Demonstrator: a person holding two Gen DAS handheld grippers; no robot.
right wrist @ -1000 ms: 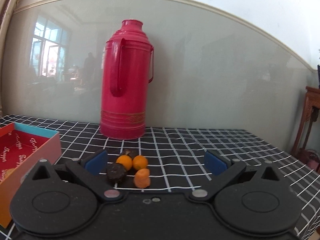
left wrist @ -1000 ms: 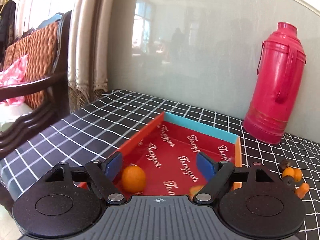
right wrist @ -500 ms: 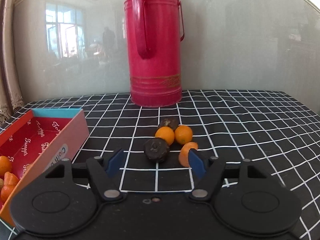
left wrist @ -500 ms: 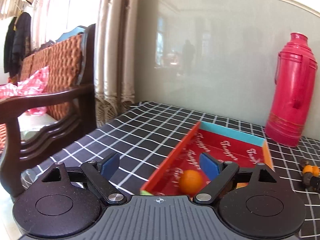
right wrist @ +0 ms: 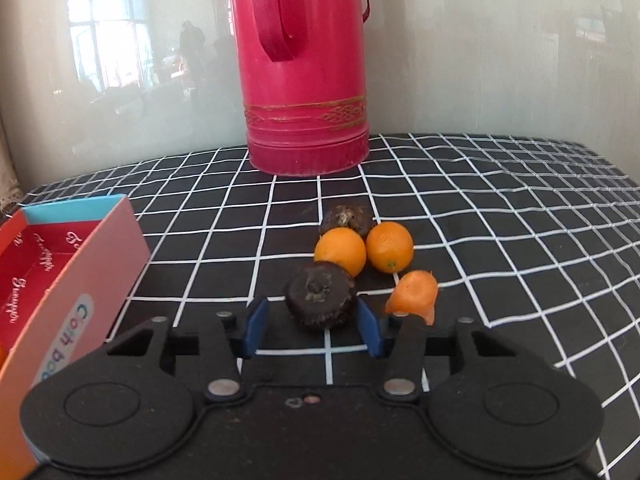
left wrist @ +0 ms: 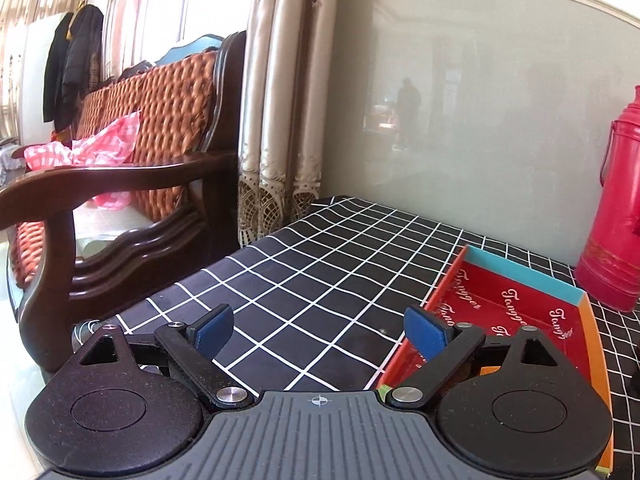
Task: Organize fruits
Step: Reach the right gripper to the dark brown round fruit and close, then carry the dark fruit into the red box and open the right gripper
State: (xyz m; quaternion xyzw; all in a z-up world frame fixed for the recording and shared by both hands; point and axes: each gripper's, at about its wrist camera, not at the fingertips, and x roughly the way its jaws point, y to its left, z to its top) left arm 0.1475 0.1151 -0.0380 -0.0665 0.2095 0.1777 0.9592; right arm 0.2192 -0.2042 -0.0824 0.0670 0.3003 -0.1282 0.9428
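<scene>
Checked tablecloth carries a "Tangger"-printed red box; left tool wide, right tool narrowing around a dark fruit.

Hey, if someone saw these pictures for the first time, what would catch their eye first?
Probably the tall red flask standing at the back of the checked table, against the wall. Next, the small heap in front of it: two oranges, a carrot piece and a dark round fruit lying between the blue pads of the right tool, whose jaws have just been closing. The red box lies left of them.

Two oranges – two dark fruits.
</scene>
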